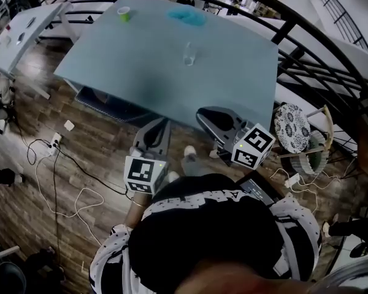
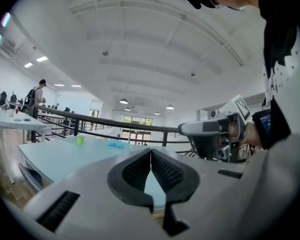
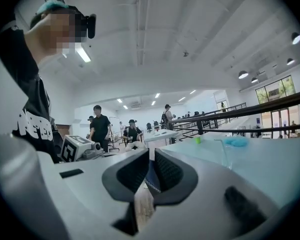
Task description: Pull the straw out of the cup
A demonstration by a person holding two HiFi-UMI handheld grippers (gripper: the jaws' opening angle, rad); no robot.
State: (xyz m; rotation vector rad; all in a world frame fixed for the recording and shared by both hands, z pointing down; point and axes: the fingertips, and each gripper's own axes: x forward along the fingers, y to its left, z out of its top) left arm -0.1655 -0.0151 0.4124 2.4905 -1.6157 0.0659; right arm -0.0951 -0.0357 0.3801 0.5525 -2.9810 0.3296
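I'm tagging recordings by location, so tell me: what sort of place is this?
Probably an open-plan lab or office workspace on an upper level: a black railing runs past the blue-grey table, people gather round white tables further back, and cables trail across the wood floor.

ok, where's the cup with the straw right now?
In the head view, the clear cup stands near the middle of the table, with the blue item beyond it and the green cup toward the far left.

table (image 1: pixel 233 60) pale blue | cup (image 1: pixel 189 54) clear | small cup (image 1: pixel 124 14) green | cloth (image 1: pixel 187 16) turquoise
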